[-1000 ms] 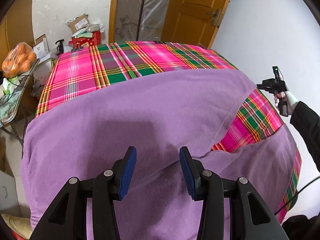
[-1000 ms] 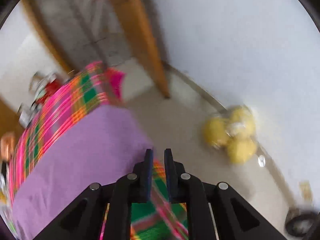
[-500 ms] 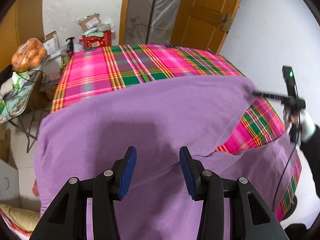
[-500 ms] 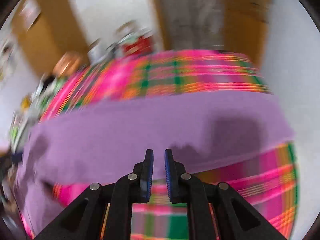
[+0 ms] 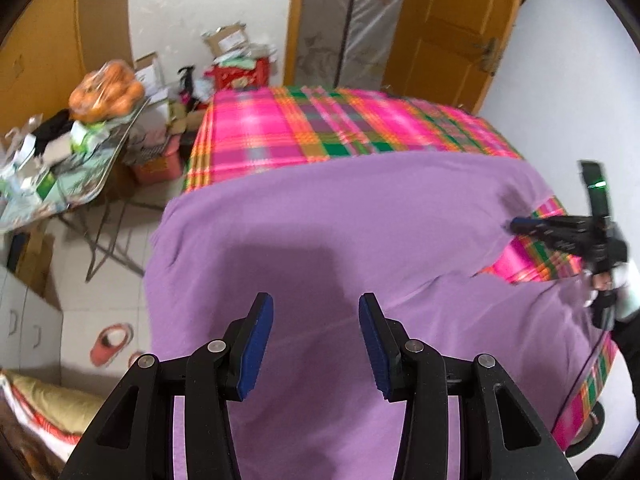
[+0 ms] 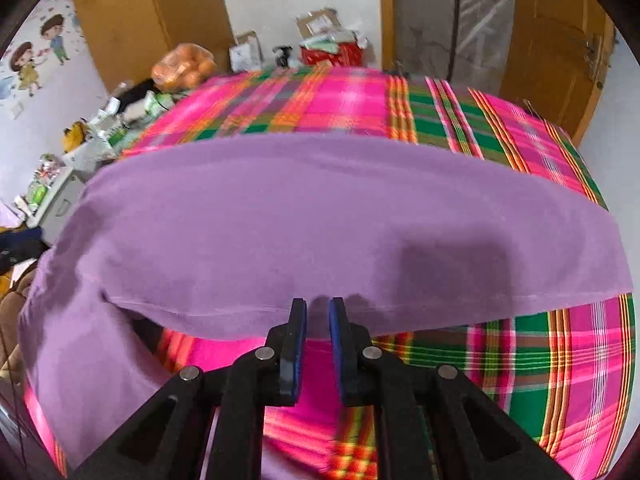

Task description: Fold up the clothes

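Observation:
A large purple cloth [image 5: 360, 220] is spread over a table with a pink and green plaid cover [image 5: 320, 128]. One layer is folded over, and its hem crosses the right wrist view. My left gripper [image 5: 316, 344] hovers open above the near part of the cloth, with nothing between its blue pads. My right gripper [image 6: 318, 344] sits just short of the hem of the purple cloth [image 6: 320, 220], above bare plaid cover [image 6: 520, 380]. Its jaws stand a narrow gap apart and hold nothing. The left wrist view shows the right gripper [image 5: 514, 225] in a gloved hand [image 5: 624, 296] at the cloth's right edge.
A folding side table [image 5: 60, 184] at the left carries a bag of oranges [image 5: 106, 94] and clutter. Boxes and a red crate [image 5: 240, 74] stand by the far wall, beside a wooden door [image 5: 452, 28]. A pink slipper [image 5: 112, 342] lies on the floor.
The right gripper swung from facing the floor and wall round to the table, and now points at the cloth's hem. The left gripper drifted left over the cloth. Neither jaw gap changed.

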Action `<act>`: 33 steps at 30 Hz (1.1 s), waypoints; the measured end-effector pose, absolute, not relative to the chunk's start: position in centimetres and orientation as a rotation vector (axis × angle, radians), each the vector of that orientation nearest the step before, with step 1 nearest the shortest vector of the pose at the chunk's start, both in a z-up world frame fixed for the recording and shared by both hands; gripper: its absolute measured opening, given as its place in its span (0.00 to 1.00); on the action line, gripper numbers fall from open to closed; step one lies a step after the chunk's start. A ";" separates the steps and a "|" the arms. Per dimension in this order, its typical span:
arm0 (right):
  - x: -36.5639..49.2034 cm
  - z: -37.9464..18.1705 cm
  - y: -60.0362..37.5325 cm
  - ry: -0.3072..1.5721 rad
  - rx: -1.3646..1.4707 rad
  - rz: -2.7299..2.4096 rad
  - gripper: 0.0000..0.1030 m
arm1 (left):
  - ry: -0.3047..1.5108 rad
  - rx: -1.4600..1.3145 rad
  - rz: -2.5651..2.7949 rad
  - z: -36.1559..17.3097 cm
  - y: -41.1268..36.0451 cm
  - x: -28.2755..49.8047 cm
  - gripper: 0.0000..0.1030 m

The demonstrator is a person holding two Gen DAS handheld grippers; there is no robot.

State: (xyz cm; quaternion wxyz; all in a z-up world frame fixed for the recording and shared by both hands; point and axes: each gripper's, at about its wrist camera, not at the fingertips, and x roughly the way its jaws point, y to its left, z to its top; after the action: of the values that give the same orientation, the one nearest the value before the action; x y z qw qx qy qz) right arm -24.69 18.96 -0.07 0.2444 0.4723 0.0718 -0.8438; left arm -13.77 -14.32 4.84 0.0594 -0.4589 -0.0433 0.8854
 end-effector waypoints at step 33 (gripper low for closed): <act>-21.0 -0.8 9.9 -0.054 1.214 -2.195 0.15 | 0.015 -1.530 2.636 1.6 -14.9 -12.8 0.45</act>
State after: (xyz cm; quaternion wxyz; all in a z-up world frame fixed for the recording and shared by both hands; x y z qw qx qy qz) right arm -20.96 9.92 -0.78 0.3113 0.4598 -0.0204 -0.8314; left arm -12.84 -14.94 1.56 0.0470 -0.5014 0.0051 0.8639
